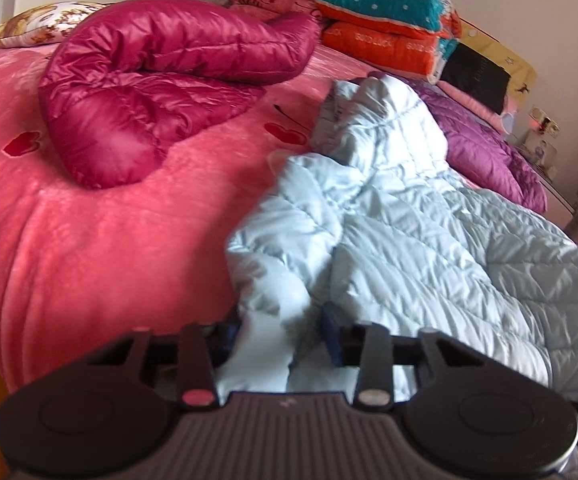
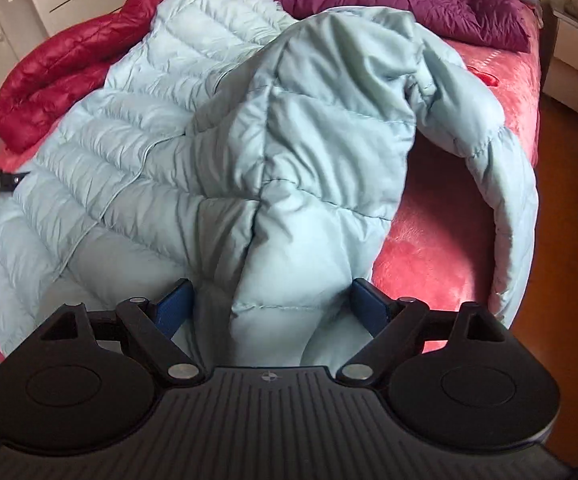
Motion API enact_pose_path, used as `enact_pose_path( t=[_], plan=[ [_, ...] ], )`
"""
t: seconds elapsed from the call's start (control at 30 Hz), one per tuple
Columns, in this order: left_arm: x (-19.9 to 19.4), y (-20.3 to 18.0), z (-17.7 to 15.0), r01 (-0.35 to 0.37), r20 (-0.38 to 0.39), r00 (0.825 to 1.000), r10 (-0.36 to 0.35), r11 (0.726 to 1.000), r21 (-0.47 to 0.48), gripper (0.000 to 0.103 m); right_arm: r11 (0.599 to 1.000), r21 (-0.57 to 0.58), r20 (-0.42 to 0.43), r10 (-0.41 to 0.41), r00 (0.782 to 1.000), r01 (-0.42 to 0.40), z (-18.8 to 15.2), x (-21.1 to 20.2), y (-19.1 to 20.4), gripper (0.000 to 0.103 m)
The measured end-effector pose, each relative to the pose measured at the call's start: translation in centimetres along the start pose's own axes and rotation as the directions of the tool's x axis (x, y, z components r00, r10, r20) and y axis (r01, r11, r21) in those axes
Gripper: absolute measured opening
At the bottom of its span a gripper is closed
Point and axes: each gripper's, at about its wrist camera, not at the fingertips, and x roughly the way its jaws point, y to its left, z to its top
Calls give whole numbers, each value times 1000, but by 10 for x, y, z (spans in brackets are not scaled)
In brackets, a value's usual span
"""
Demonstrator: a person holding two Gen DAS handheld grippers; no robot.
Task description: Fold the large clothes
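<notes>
Pale blue quilted nylon fills the left wrist view from the centre out to four o'clock: the puffer jacket [image 1: 401, 224] lies rumpled on the pink plush bedspread [image 1: 69, 240]. At six o'clock our left gripper [image 1: 281, 332] has its jaws drawn narrow around a fold of the jacket's near edge; we cannot tell whether the pads truly press it. A crimson puffer jacket [image 1: 149, 92] sits at eleven o'clock, well apart.

In the right wrist view the same blue jacket mounds up at the centre, a sleeve arching over to three o'clock. Our right gripper [image 2: 273, 312] stands wide, with bunched cloth between the blue pads [image 2: 175, 306], which do not appear to squeeze it.

We judge the jacket light, soft and slippery, springing back when folded; seams or hems should give the surest hold.
</notes>
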Motion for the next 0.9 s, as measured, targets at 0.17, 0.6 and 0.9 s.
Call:
enact_pose_path(
  t=[0.17, 0.6, 0.9],
  plan=[
    [-3, -12, -7, 25, -29, 999, -25, 1000, 15, 17, 998, 44, 1, 43, 999, -43, 0, -11, 1, 58],
    [-56, -50, -19, 111, -36, 993, -109, 991, 68, 6, 666, 554, 195, 480, 855, -500, -4, -29, -59, 21],
    [-87, -63, -31, 63, -48, 997, -57, 988, 139, 7, 432, 680, 274, 599, 752, -592, -40, -57, -77, 21]
  ],
)
